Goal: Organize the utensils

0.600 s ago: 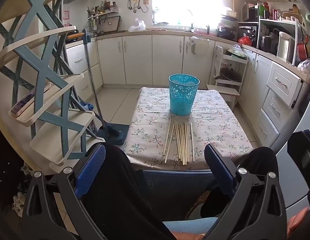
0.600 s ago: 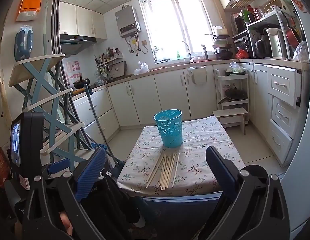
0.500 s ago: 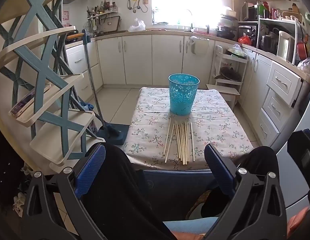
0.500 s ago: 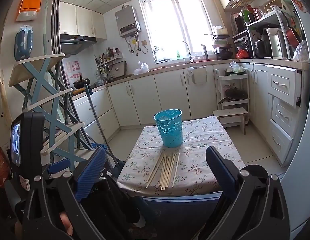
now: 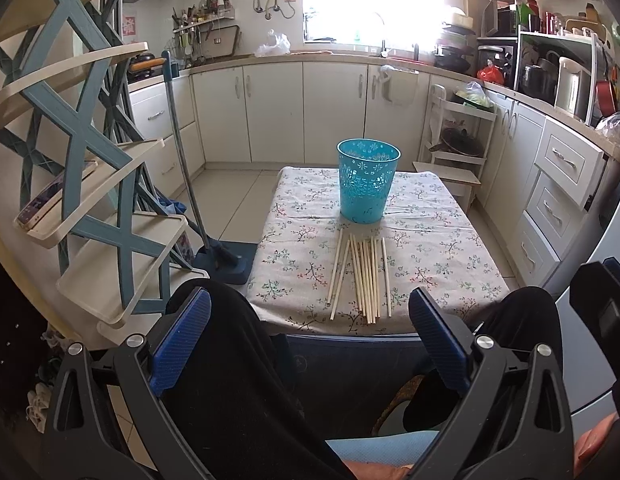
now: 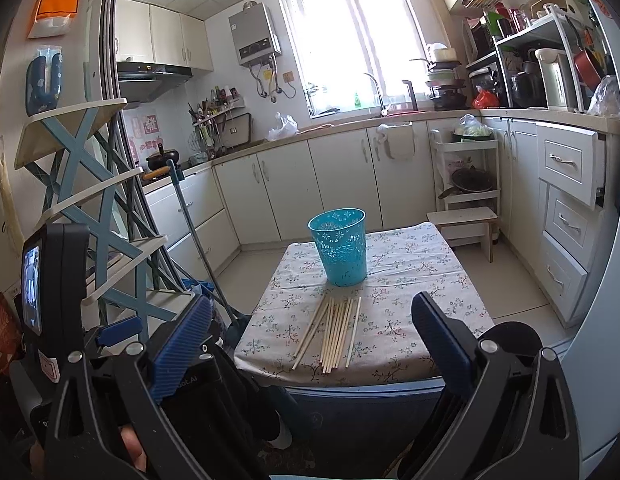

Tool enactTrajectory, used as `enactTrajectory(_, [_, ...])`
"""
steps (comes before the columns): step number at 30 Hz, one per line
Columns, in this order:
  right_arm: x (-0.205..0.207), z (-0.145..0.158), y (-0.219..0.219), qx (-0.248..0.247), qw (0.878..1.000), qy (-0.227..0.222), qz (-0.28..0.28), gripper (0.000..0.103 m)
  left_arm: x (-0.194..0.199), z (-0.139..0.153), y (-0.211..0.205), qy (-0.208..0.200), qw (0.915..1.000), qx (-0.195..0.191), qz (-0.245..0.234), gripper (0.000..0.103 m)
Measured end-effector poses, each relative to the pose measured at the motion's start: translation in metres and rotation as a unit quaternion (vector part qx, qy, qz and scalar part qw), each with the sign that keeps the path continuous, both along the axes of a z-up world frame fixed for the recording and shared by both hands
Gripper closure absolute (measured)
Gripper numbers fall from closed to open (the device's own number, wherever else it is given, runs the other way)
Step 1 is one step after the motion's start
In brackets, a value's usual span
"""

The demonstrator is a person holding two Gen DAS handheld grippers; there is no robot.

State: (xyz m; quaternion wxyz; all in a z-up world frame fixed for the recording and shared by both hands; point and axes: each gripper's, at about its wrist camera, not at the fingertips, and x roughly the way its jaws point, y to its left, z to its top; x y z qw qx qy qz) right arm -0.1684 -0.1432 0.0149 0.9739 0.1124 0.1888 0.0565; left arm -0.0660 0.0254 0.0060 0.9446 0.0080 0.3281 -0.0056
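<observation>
Several pale wooden chopsticks lie side by side near the front edge of a small table with a floral cloth. Just behind them stands an upright teal perforated basket. My left gripper hangs open short of the table's front edge, above a person's dark-clad knees, with nothing between its blue pads. Likewise open and empty, my right gripper stays back from the table. The left gripper's body shows at the left of the right wrist view.
A blue-and-cream tiered rack stands close on the left. A mop leans beside the table's left side. A white stool and a trolley stand behind on the right, cabinets all around.
</observation>
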Motion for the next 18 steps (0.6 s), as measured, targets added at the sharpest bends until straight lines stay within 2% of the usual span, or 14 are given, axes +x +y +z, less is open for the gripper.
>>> enactTrajectory(18, [0.0066, -0.0093, -0.0022, 0.009, 1.0, 0.011, 0.005, 0.007, 0.005, -0.0091, -0.0045, 0.009, 0.9999, 0.003, -0.004, 0.008])
